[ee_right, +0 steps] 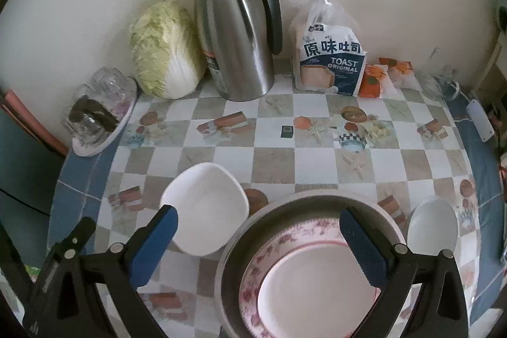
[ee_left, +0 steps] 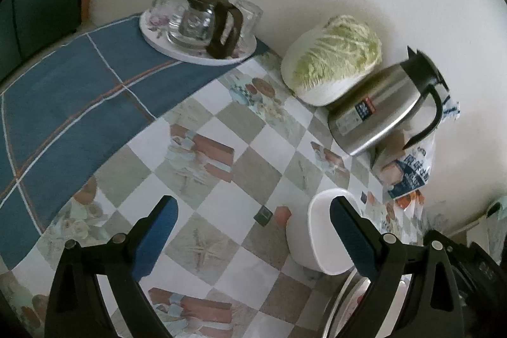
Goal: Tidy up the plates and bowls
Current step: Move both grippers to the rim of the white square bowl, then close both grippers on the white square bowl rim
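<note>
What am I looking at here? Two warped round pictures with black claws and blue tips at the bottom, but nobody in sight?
Those claws are two hand-held grippers; a person holds one in each hand, and a wide-angle camera sits on each.

One picture looks along the left gripper, the other along the right gripper. Both stand open and hold nothing.

On the checked tablecloth lie a square white bowl, a round grey basin holding a floral plate, and a small round white bowl. At the back stand a cabbage, a steel jug and bagged toast.
</note>
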{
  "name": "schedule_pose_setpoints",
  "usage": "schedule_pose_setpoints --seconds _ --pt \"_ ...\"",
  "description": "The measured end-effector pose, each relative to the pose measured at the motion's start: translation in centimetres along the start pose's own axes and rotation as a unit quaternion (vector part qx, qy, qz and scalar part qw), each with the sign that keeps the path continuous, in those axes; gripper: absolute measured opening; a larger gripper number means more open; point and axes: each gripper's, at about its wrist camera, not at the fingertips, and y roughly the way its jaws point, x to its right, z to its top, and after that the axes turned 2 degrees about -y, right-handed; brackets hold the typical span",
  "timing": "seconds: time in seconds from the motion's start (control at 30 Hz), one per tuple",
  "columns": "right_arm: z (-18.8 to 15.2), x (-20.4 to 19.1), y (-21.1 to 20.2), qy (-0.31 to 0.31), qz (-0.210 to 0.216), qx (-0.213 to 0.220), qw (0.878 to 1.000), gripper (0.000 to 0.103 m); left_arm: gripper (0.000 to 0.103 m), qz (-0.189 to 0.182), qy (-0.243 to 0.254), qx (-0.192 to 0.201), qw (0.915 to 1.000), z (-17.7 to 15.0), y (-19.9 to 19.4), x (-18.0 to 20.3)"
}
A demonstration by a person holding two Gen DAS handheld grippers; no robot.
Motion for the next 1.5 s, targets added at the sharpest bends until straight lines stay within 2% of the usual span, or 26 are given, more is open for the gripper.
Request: schedule_pose_setpoints --seconds 0.23,0.33,0.4,0.53,0.67,0.73,0.8,0.87,1.0,1.03,1.07,1.13,1.2,1.27,1.4,1.43,1.5 --pt "-0.1 0.3 4.2 -0.004 -0.003 -0.029 1.000 0.102 0.097 -0.006 0.026 -0.026 0.9993 -0.6 2.6 1.7" --pt "-0.1 0.1 5.4 -0.015 -0.001 -0.029 0.999 0.090 0.097 0.007 0.043 -0.024 0.9988 -0.9 3.5 2.5" --pt "0.0 -0.1 5.8 -0.023 -0.003 -0.029 0.999 0.085 0.097 0.004 0.047 -0.030 0.9984 -1.0 4.1 2.9" --pt "0.2 -0.8 6.9 -0.046 -0.007 -0.032 0.998 0.068 0.097 -0.005 0.042 -0.049 0.9979 -1.0 5.6 3.2" --pt "0.1 -1.6 8.2 -0.064 -0.002 -0.045 0.997 0.054 0.096 0.004 0.051 -0.054 0.9972 -1.1 6.5 3.8" --pt "0.0 -1.9 8.7 -0.075 -0.006 -0.048 0.996 0.051 0.094 0.001 0.050 -0.060 0.9969 -1.2 7.0 4.0" --pt "0.0 -2.0 9.3 -0.081 -0.008 -0.053 0.995 0.048 0.090 0.001 0.052 -0.067 0.9964 -1.4 7.5 4.2" --pt "0.0 -2.0 9.7 -0.081 -0.008 -0.057 0.995 0.045 0.077 0.001 0.054 -0.075 0.9957 -1.6 8.0 4.4" --pt "0.1 -2.1 10.4 -0.088 -0.009 -0.060 0.994 0.039 0.076 0.001 0.057 -0.091 0.9942 -2.1 9.2 4.9" --pt "0.1 -2.1 10.5 -0.090 -0.009 -0.061 0.994 0.038 0.073 -0.001 0.057 -0.094 0.9939 -2.1 9.4 5.0" --pt "0.1 -2.1 10.6 -0.091 -0.008 -0.062 0.994 0.037 0.066 -0.003 0.057 -0.098 0.9935 -2.3 9.7 5.1" --pt "0.2 -2.2 10.9 -0.096 -0.007 -0.063 0.993 0.034 0.059 -0.003 0.058 -0.105 0.9928 -2.5 10.1 5.2" --pt "0.2 -2.4 11.1 -0.104 -0.006 -0.064 0.993 0.031 0.056 -0.007 0.059 -0.111 0.9920 -2.8 10.5 5.2" --pt "0.1 -2.7 11.4 -0.112 -0.004 -0.065 0.992 0.027 0.046 -0.012 0.058 -0.116 0.9914 -3.0 10.9 5.3" --pt "0.0 -3.0 11.7 -0.119 -0.002 -0.069 0.990 0.022 0.035 -0.019 0.051 -0.123 0.9909 -3.3 11.5 5.2" --pt "0.0 -3.1 11.8 -0.120 -0.002 -0.070 0.990 0.021 0.026 -0.018 0.049 -0.123 0.9911 -3.4 11.5 5.2" --pt "-0.1 -3.2 11.9 -0.122 -0.002 -0.073 0.990 0.019 0.022 -0.018 0.045 -0.122 0.9914 -3.4 11.5 5.1"
